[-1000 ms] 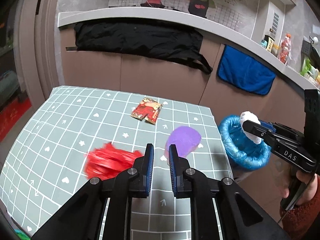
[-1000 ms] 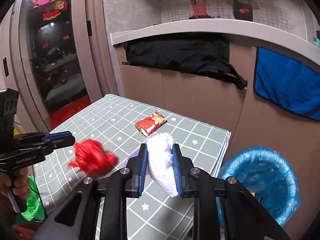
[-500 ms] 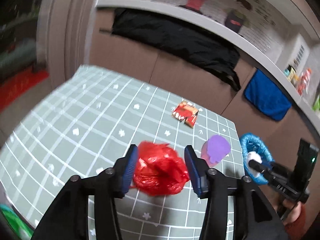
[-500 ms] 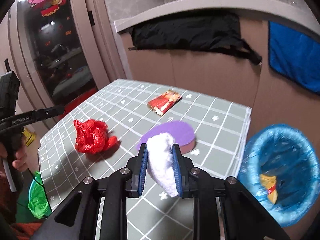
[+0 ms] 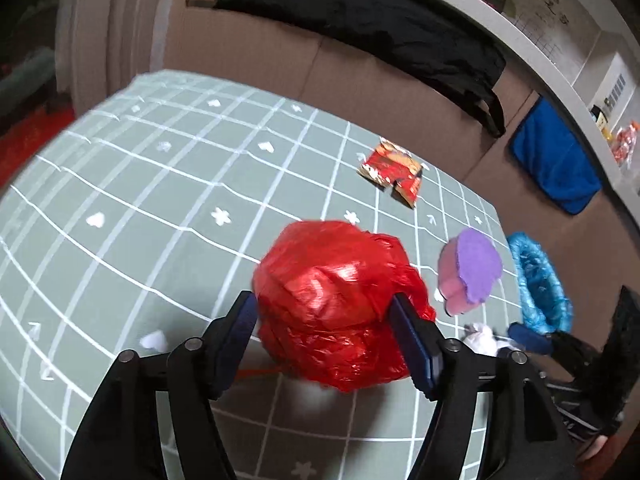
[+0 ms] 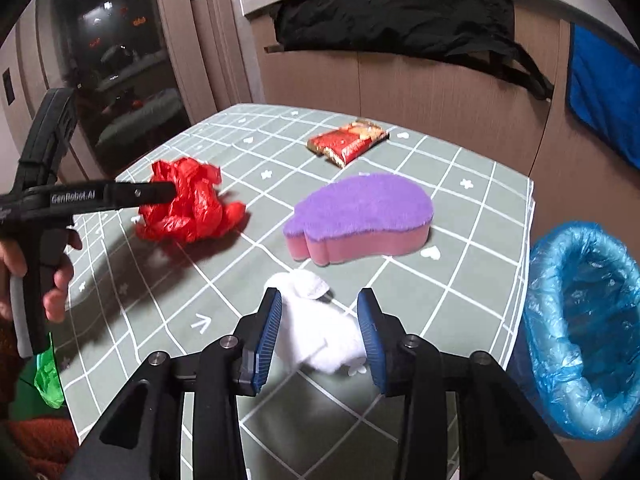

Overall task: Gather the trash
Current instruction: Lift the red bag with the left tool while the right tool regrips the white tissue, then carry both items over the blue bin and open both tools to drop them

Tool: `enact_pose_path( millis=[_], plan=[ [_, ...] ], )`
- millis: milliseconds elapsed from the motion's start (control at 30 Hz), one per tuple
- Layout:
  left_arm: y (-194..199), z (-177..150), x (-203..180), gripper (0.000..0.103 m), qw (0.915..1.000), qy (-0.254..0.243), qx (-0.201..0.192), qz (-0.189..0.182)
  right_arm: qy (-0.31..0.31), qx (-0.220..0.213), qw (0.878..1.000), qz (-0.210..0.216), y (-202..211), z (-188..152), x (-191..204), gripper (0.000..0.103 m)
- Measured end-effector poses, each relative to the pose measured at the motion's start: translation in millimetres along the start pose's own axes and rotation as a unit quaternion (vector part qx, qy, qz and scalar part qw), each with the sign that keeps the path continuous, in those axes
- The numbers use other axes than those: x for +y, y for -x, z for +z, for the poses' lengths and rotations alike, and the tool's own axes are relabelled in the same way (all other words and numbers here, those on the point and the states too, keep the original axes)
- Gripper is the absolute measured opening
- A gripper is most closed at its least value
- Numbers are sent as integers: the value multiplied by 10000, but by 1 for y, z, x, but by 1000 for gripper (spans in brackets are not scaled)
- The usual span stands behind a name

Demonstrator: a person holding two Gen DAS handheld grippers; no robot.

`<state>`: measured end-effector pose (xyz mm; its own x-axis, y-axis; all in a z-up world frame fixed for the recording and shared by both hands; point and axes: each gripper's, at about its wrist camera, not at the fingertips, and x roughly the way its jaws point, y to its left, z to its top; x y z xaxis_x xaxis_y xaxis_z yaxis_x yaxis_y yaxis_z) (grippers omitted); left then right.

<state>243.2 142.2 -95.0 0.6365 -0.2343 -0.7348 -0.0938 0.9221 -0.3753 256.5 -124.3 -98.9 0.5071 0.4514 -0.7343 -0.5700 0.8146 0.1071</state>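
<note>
Since a second ago: both grippers dropped toward table [image 6: 472, 216]; jaws on both just opened wider. Left gripper [image 5: 324, 336] spread wide around red plastic bag [image 5: 336, 300]; whether pads touch it, cannot tell. Right gripper [image 6: 318, 336] parted, white tissue wad [image 6: 316, 328] lying on table between its fingers, no longer pinched. Purple sponge [image 6: 360, 212] at 12 o'clock from tissue; red snack wrapper [image 6: 348, 140] beyond it. Blue-lined bin [image 6: 580, 320] off table edge at 3 o'clock.
</note>
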Motion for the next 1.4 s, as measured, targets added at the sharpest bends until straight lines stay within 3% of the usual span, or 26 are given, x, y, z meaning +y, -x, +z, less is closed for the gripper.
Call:
enact_pose_path(
  millis=[233,300,333,367,433,533,867,967,1033,1100,1200,1267,1300,1400],
  plan=[
    [-3,1,2,66,9997,135,73,-190,12,396,9988,301,-15,-10,0,46],
    [1,0,1,57,9997,169,34,-166,45,388,9988,299,-15,-13,3,46],
    [4,0,0,54,9998,151,2,-130,66,383,9988,304,-15,-13,5,40],
    [6,0,-2,44,9999,105,-43,-86,68,374,9986,367,-14,-12,6,35],
    [14,-1,-7,39,9998,-21,-169,46,28,308,9983,485,-10,-11,8,15],
    [24,-2,-13,36,9992,-193,-310,184,1,170,9979,618,-2,-6,10,8],
    [56,2,-41,36,9955,-534,-757,206,73,-348,9981,513,34,14,9,7],
    [58,2,-43,36,9952,-557,-777,209,62,-234,9976,643,28,10,8,12],
    [58,2,-41,36,9956,-523,-745,203,162,-153,9978,618,21,7,14,49],
    [57,1,-37,36,9961,-480,-713,202,305,-50,9970,707,8,4,25,53],
    [58,-2,-31,36,9961,-442,-706,274,348,293,9959,786,-19,1,35,50],
    [60,-4,-28,36,9957,-460,-728,350,293,465,9962,681,-33,-1,35,37],
    [61,-5,-28,36,9953,-481,-749,391,258,473,9965,642,-37,-1,34,27],
    [63,-4,-30,36,9947,-495,-800,413,207,317,9970,675,-29,4,30,23]
  ],
)
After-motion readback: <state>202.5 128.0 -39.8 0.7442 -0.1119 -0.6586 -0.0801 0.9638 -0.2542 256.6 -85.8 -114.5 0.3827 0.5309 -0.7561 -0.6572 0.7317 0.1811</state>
